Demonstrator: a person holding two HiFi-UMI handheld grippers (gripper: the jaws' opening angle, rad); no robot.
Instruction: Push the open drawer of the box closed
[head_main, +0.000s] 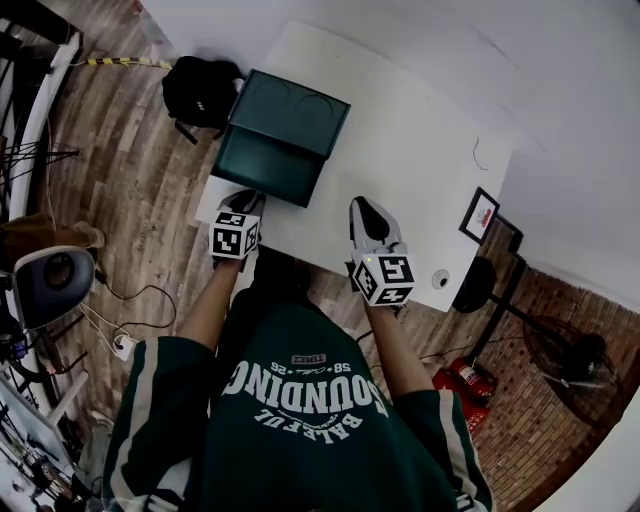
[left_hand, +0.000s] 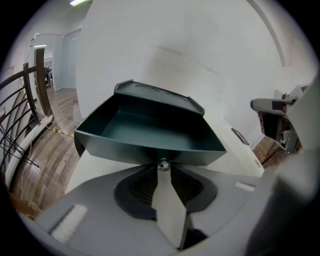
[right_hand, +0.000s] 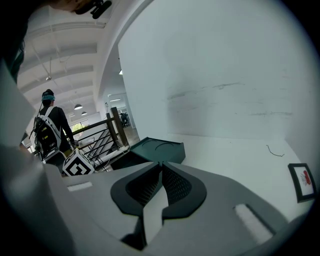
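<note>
Head view: the dark green box (head_main: 298, 112) sits on the far left part of the white table (head_main: 420, 150). Its open drawer (head_main: 268, 172) is pulled out toward the near edge. The left gripper (head_main: 247, 198) is right at the drawer front. The right gripper (head_main: 365, 207) is over bare table to the right, well apart from the box.

Left gripper view: the drawer (left_hand: 150, 131) fills the middle and looks empty inside. A small metal knob (left_hand: 163, 165) sits at the centre of the drawer front, right at the jaw tips. The jaws are drawn in to a narrow gap and look pinched on the knob. The box top (left_hand: 157, 95) shows behind, on the far side.

Right gripper view: the jaws are closed tip to tip with nothing between them. The box (right_hand: 161, 147) is off to the far left and the table (right_hand: 235, 155) ahead is bare.

Step in hand looks like the start of the push, with the drawer fully out. To do it well, push straight along the drawer's run from the centre of the front, keeping the gripper level. An off-centre push could skew the drawer and jam it. The box looks light, so it may slide across the table. The idle right gripper could brace the box from the far side.
</note>
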